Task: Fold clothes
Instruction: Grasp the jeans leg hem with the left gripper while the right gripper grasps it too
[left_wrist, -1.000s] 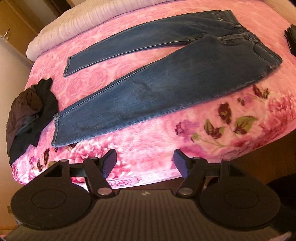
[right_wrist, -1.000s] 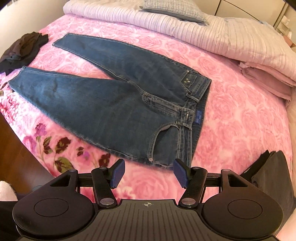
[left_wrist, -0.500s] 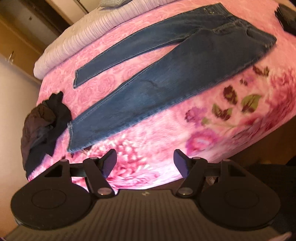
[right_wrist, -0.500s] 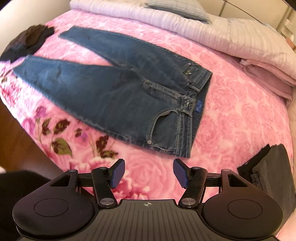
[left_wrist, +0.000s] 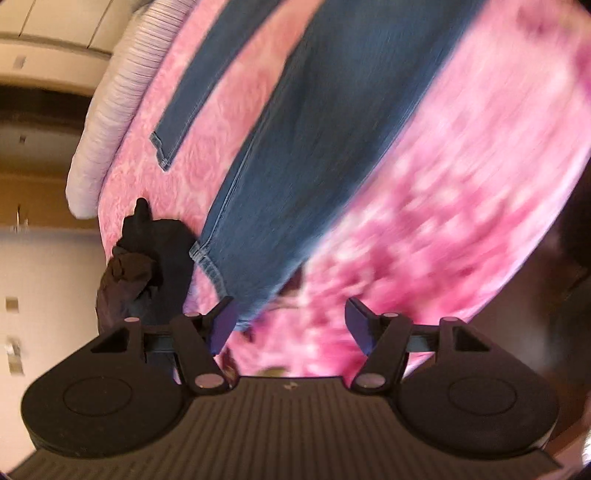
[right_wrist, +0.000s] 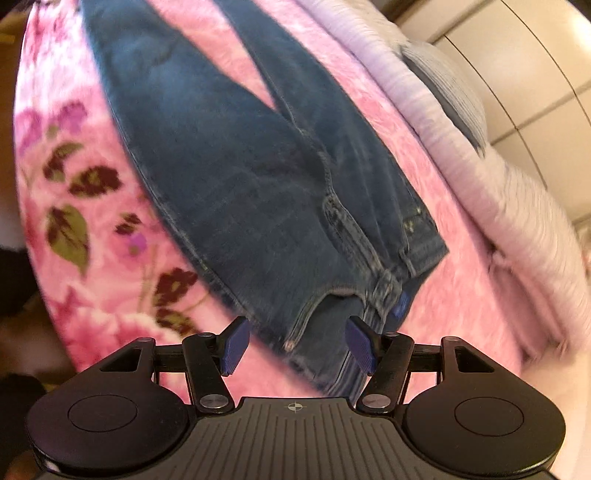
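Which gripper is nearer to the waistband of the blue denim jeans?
Right. The right gripper hangs open right at the blue denim jeans' waistband; the left gripper is open at a leg hem, the opposite end.

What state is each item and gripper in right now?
jeans: unfolded, flat on the blanket, legs spread apart
left gripper: open, empty, near a leg hem
right gripper: open, empty, over the waistband corner
dark clothes: crumpled heap by the hem
pink blanket: spread over the bed
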